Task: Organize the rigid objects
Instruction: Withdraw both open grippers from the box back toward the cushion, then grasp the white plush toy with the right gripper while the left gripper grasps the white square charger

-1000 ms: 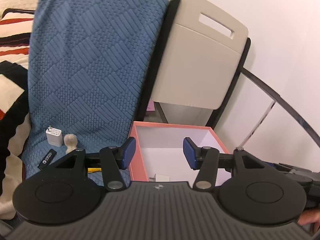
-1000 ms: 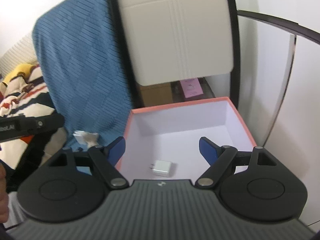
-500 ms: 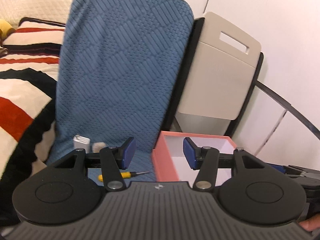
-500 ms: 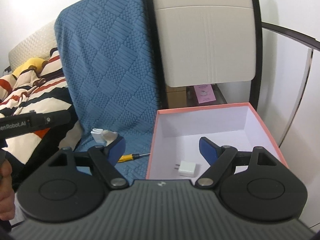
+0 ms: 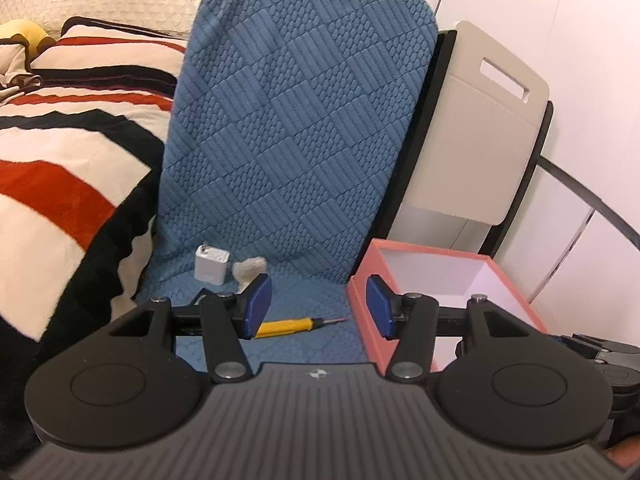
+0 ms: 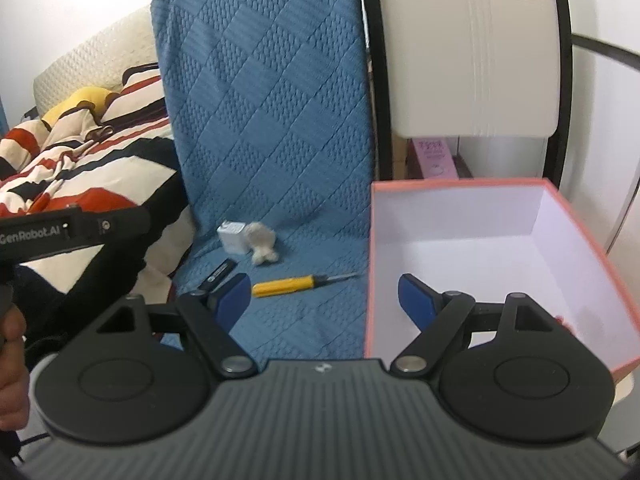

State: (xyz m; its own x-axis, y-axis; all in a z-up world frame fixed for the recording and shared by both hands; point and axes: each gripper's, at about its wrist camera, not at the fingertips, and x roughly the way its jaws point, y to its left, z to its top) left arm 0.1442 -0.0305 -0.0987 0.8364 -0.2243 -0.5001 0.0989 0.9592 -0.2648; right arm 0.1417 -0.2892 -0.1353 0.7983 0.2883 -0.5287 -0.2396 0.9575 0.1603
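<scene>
- The left gripper point(image 5: 318, 306) hangs with its blue-padded fingers point(image 5: 256, 306) spread apart and nothing between them, above the blue quilted cover point(image 5: 288, 128).
- The right gripper point(image 6: 326, 300) also has its fingers spread and grips nothing; its right pad sits over the near left corner of the pink box point(image 6: 584, 216).
- The pink box, white inside, stands at the right edge of the blue cover; the part of its floor that shows is bare, but the gripper hides the near part.
- A yellow-handled screwdriver point(image 6: 288, 285) lies flat on the cover just left of the box, its metal tip pointing toward the box wall.
- Farther left on the cover, a white charger block point(image 5: 211, 264) stands upright, touching a small fluffy white object point(image 6: 262, 242) on its right.
- A black stick-shaped item point(image 6: 219, 272) lies near the charger, on its near side.
- A striped blanket point(image 5: 60, 152) lies left of the cover, and a beige chair back point(image 6: 472, 48) rises behind the box.
</scene>
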